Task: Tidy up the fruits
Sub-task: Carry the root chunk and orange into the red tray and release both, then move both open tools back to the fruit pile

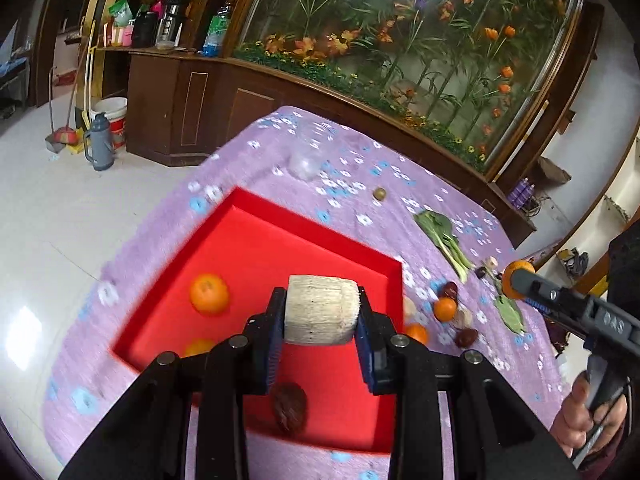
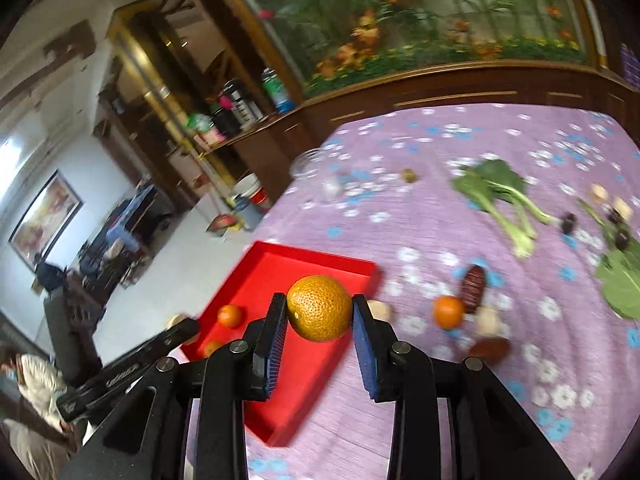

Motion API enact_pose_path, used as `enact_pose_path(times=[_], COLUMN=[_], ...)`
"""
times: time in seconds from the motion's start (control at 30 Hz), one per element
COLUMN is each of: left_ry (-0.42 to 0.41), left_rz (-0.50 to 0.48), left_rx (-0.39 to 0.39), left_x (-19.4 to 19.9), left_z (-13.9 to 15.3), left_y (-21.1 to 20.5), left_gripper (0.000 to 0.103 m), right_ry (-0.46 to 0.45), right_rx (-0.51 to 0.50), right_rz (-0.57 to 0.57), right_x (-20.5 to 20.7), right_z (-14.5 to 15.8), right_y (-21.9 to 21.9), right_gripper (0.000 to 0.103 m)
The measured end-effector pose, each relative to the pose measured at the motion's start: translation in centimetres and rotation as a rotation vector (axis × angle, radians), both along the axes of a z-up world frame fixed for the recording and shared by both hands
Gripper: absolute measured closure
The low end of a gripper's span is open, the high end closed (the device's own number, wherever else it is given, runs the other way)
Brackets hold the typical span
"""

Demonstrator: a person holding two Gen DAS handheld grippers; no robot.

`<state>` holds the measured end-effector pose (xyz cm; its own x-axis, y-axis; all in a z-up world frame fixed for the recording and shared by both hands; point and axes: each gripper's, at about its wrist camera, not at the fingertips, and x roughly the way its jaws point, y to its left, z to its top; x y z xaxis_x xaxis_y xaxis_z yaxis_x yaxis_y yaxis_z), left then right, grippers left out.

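Observation:
My left gripper (image 1: pixel 321 312) is shut on a pale sugarcane piece (image 1: pixel 321 309) and holds it above the red tray (image 1: pixel 320 236). The tray holds two oranges (image 1: pixel 209 294) and a dark brown fruit (image 1: pixel 290 406). My right gripper (image 2: pixel 319 312) is shut on an orange (image 2: pixel 319 307) above the near right part of the red tray (image 2: pixel 280 256); it also shows in the left wrist view (image 1: pixel 520 280). Loose oranges (image 2: pixel 449 312), red dates (image 2: pixel 473 283) and pale chunks (image 2: pixel 489 320) lie on the purple cloth (image 2: pixel 460 224) right of the tray.
Green leafy vegetables (image 2: pixel 496 196) and a leaf (image 2: pixel 622 284) lie at the right of the cloth. A small green fruit (image 2: pixel 409 176) and a clear glass jar (image 2: pixel 306 162) sit at the far side. A wooden cabinet (image 1: pixel 192 108) stands behind the table.

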<state>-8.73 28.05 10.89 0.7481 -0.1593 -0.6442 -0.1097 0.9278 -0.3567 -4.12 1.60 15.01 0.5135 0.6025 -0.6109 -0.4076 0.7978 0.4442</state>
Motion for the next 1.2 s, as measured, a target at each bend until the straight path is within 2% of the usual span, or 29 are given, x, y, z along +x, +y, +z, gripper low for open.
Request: enact_pose_path(times=[0.1, 0.17, 0.37, 0.53, 0.8, 0.87, 1.0, 1.07, 1.13, 1.2], left_ry=[0.028, 0.071, 0.171, 0.197, 0.210, 0.200, 0.144, 0.118, 0.085, 0.033], left_rz=[-0.002, -0.007, -0.006, -0.002, 0.004, 0.007, 0.013, 0.031, 0.043, 0.036], left_rx=[0.036, 0.044, -0.036, -0.053, -0.086, -0.099, -0.118, -0.126, -0.151, -0.213], left_x=[2.1, 3.9, 6.9, 8.1, 8.6, 8.4, 7.4, 6.6, 5.5, 4.2], left_z=[-0.2, -1.4, -5.5, -6.9, -7.6, -7.3, -5.8, -4.5, -3.4, -2.5], left_y=[0.9, 1.4, 3.2, 3.8, 4.6, 4.8, 4.9, 4.8, 4.6, 4.2], left_gripper=[0.072, 0.072, 0.072, 0.072, 0.070, 0.059, 0.047, 0.031, 0.027, 0.026], right_ry=[0.010, 0.038, 0.121, 0.146, 0.130, 0.131, 0.132, 0.114, 0.098, 0.083], right_rx=[-0.029, -0.047, -0.149, -0.211, -0.264, -0.260, -0.237, -0.235, -0.226, -0.209], right_rz=[0.045, 0.068, 0.114, 0.147, 0.184, 0.182, 0.188, 0.186, 0.183, 0.179], right_x=[0.6, 0.9, 1.9, 2.4, 2.2, 2.1, 1.7, 1.4, 0.9, 0.2], right_z=[-0.4, -1.8, -7.3, -10.2, -11.5, -11.7, -11.2, -10.6, -9.9, -9.2], right_y=[3.4, 5.4, 10.1, 12.6, 15.4, 15.5, 15.4, 15.1, 14.6, 13.7], right_gripper=[0.068, 0.068, 0.068, 0.068, 0.067, 0.066, 0.058, 0.056, 0.056, 0.054])
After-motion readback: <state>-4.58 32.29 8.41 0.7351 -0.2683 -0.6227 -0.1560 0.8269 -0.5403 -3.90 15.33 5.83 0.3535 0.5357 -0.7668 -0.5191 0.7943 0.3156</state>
